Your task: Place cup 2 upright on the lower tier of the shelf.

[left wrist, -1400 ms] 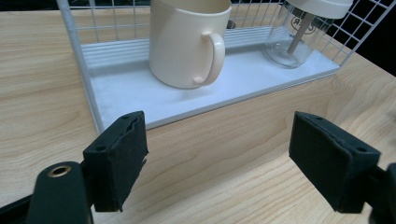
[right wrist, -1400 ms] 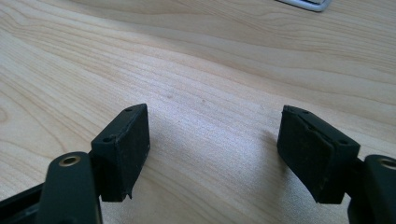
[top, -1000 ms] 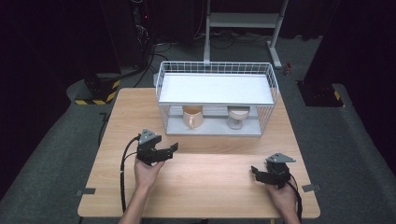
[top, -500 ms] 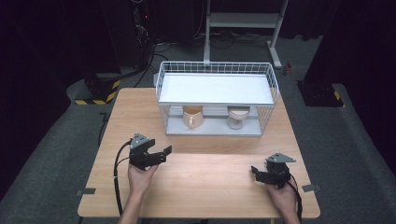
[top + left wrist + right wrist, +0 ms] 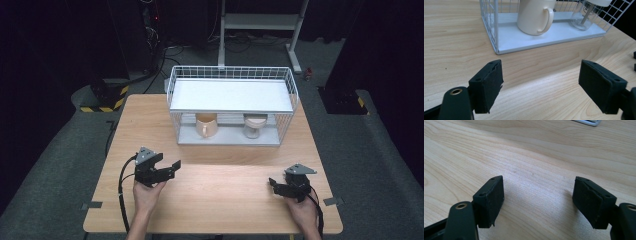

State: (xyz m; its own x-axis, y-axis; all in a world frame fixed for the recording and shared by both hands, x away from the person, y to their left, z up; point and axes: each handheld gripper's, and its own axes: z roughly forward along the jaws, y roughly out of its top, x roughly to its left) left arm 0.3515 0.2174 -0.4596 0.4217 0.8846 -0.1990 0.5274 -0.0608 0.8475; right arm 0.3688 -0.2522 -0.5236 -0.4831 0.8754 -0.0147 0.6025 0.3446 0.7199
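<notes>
A white wire rack (image 5: 231,95) stands at the far middle of the wooden table (image 5: 215,200). On its lower shelf sit a cream mug (image 5: 206,125) (image 5: 535,16) and, to its right, a clear glass jar with a pale lid (image 5: 255,125) (image 5: 584,17). My left gripper (image 5: 173,169) (image 5: 541,90) is held low over the table in front of the rack's left corner, pointing toward it, open with nothing between the jaws. My right gripper (image 5: 272,184) (image 5: 539,202) rests near the front right, open over bare wood.
The rack's upper shelf (image 5: 230,96) is a flat white board. Beyond the table's edges lies dark grey floor, with a metal stand (image 5: 260,22) behind the rack. A black cable (image 5: 121,190) trails from the left gripper.
My left gripper has drawn back from the rack toward the near edge and slightly left. The right gripper has stayed put.
</notes>
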